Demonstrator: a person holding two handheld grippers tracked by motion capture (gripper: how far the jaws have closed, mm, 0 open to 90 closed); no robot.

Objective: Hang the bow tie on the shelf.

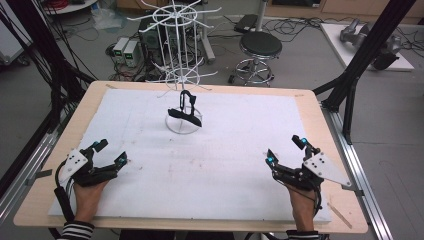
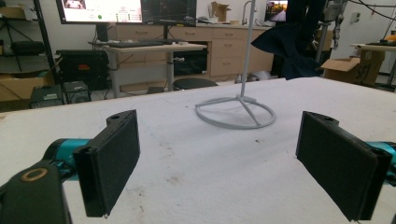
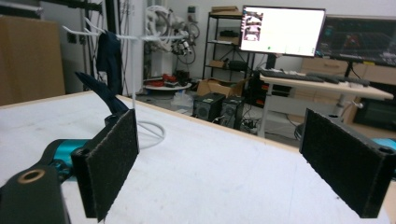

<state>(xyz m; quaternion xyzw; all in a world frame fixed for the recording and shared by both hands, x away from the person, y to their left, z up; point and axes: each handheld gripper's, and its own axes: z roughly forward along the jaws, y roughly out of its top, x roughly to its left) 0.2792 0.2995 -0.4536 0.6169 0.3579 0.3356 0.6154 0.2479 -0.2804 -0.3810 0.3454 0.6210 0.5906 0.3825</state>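
A white wire rack (image 1: 181,65) with hooked arms stands on a ring base at the back middle of the white foam sheet (image 1: 210,165). A dark cloth item (image 1: 185,112) hangs from a low hook, down near the base. My left gripper (image 1: 111,152) rests at the front left, open and holding nothing. At the front right my right gripper (image 1: 285,150) is open and bare too. The left gripper view (image 2: 233,168) shows the ring base (image 2: 236,112) and the dark cloth (image 2: 287,44) ahead. In the right gripper view (image 3: 229,163) the rack (image 3: 134,88) and cloth (image 3: 108,60) stand at far left.
The wooden table (image 1: 320,150) borders the foam. Black frame posts (image 1: 367,55) rise at right and left. A stool (image 1: 260,47), computer boxes (image 1: 127,52) and cables lie on the floor behind the table. Desks with monitors (image 3: 282,30) stand beyond.
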